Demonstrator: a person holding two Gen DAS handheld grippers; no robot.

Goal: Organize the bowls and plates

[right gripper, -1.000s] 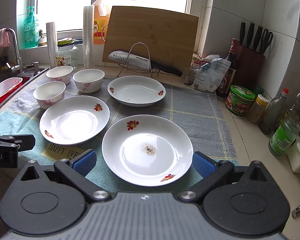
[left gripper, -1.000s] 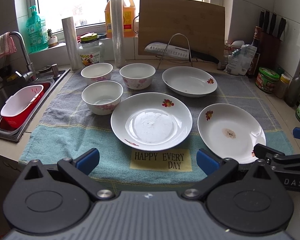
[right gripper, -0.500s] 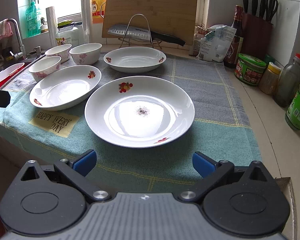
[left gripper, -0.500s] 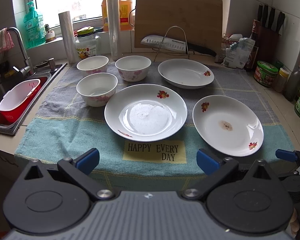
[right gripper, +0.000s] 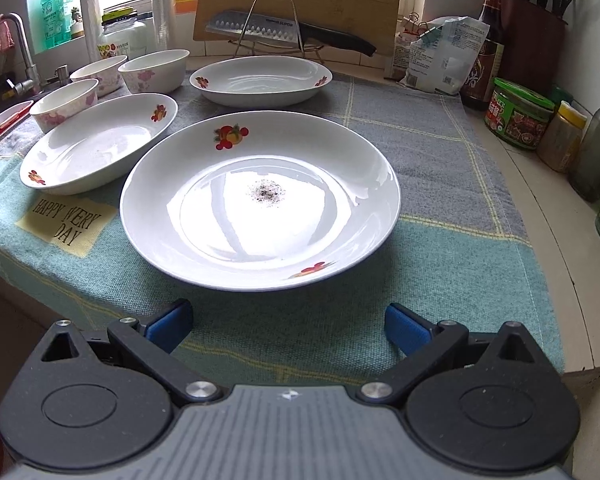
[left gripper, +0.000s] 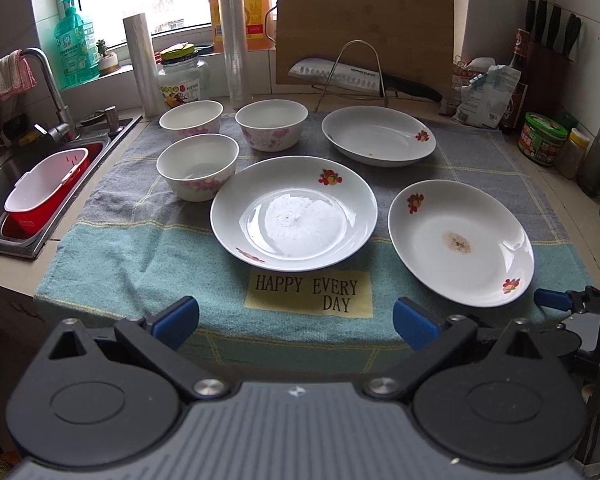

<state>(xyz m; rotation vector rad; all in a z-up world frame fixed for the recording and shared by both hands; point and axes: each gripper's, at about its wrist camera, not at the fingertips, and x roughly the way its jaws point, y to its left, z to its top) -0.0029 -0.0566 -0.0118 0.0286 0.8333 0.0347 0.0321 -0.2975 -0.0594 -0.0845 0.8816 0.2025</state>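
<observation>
Three white plates with fruit prints lie on a towel: a middle plate [left gripper: 294, 214] [right gripper: 96, 148], a right plate [left gripper: 460, 242] [right gripper: 260, 200] with a dark stain at its centre, and a far plate [left gripper: 378, 135] [right gripper: 260, 80]. Three white bowls with pink flowers [left gripper: 198, 166] [left gripper: 191, 117] [left gripper: 271, 123] stand at the far left. My left gripper [left gripper: 296, 316] is open, low at the towel's near edge. My right gripper [right gripper: 288, 322] is open just in front of the stained plate's near rim, and it shows at the right edge of the left wrist view [left gripper: 568, 300].
A sink [left gripper: 4, 184] with a red and white basket [left gripper: 46, 188] lies to the left. A cutting board [left gripper: 364, 28], a knife on a wire stand [left gripper: 356, 76], bottles and jars [right gripper: 516, 114] line the back and right. The counter edge is close below the grippers.
Both grippers have pulled back and dropped lower toward the near counter edge. The right gripper now looks at the stained plate from a flatter angle. No dish has moved.
</observation>
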